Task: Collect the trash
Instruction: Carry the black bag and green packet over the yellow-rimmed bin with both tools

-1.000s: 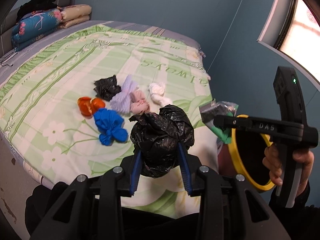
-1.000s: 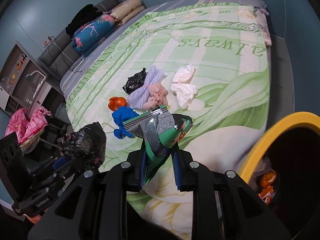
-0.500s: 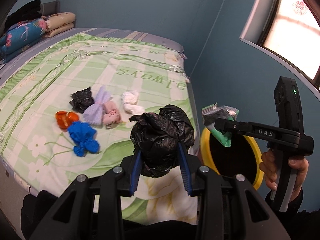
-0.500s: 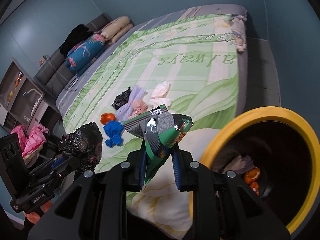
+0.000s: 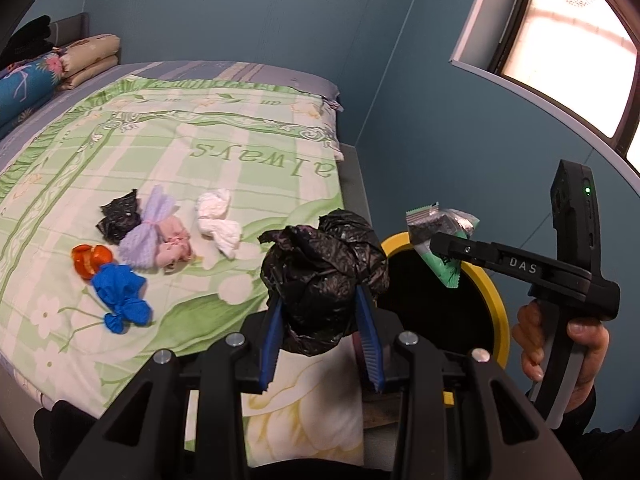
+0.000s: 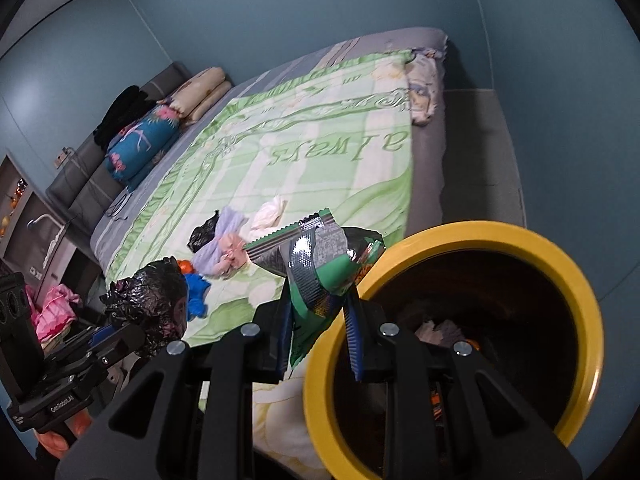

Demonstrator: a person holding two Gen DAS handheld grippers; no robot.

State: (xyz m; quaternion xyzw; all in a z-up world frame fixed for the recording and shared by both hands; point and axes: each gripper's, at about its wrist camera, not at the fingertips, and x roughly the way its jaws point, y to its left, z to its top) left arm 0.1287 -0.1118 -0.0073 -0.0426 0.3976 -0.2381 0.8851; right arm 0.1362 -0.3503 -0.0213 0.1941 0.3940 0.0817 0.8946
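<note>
The left gripper (image 5: 320, 320) clamps a light, squashy crumpled black plastic bag (image 5: 324, 276) around its bulk beside the yellow-rimmed bin (image 6: 452, 236), while the right gripper (image 6: 320, 332) pinches a thin, crinkly green snack wrapper (image 6: 320, 268) over the rim

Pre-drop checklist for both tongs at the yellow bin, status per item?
1. Right tongs clamped on green snack wrapper: ok.
2. Left tongs clamped on crumpled black bag: ok.
3. Wrapper over the mouth of the yellow bin: not ok, it hangs at the near rim.
4. Black bag over the bin: not ok, it is over the bed edge beside the bin.
5. Room in bin: ok, trash sits low inside.
6. Bed cleared: not ok, several bundles remain.
</note>
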